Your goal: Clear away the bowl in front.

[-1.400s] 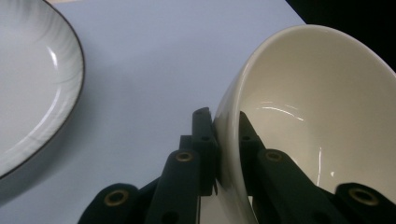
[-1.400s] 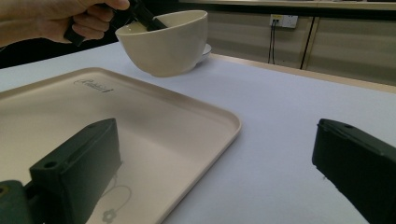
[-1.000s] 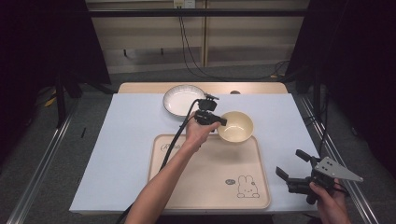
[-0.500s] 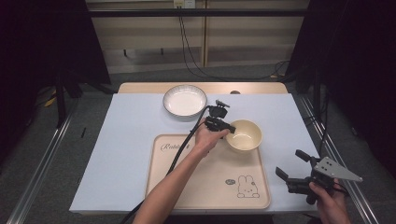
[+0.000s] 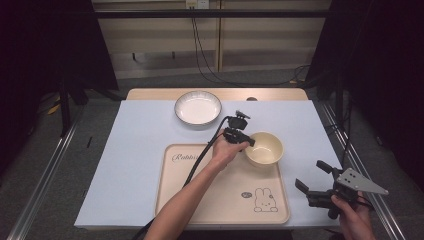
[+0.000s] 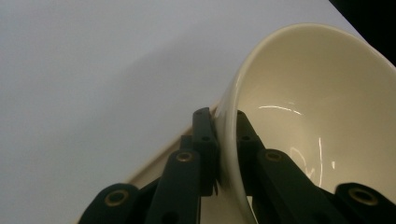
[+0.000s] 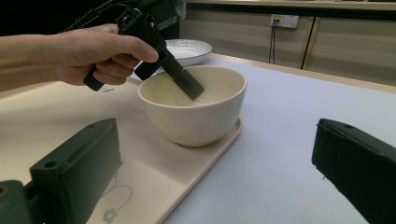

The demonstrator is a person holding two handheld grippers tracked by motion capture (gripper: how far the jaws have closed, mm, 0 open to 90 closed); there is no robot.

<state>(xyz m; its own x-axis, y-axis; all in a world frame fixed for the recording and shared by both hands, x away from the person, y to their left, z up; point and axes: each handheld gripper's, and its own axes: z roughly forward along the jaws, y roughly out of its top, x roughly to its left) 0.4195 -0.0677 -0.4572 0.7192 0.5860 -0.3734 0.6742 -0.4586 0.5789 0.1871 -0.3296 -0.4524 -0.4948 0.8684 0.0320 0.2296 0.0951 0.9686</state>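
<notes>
Now moved rightward onto tray [image 5: 210, 200] far corner: bowl [image 5: 265, 148], rim pinched between left gripper [image 5: 243, 139] fingers; release likely next; right gripper [image 5: 320, 186] idle off counter edge, fingers spread wide

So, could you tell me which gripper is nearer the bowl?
Left. The left gripper is clamped on the bowl rim; the right gripper hangs open, off the tray's right.

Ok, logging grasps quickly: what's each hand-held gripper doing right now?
Left hand-held gripper: closed on the rim of the cream bowl.
Right hand-held gripper: open, holding nothing.
</notes>
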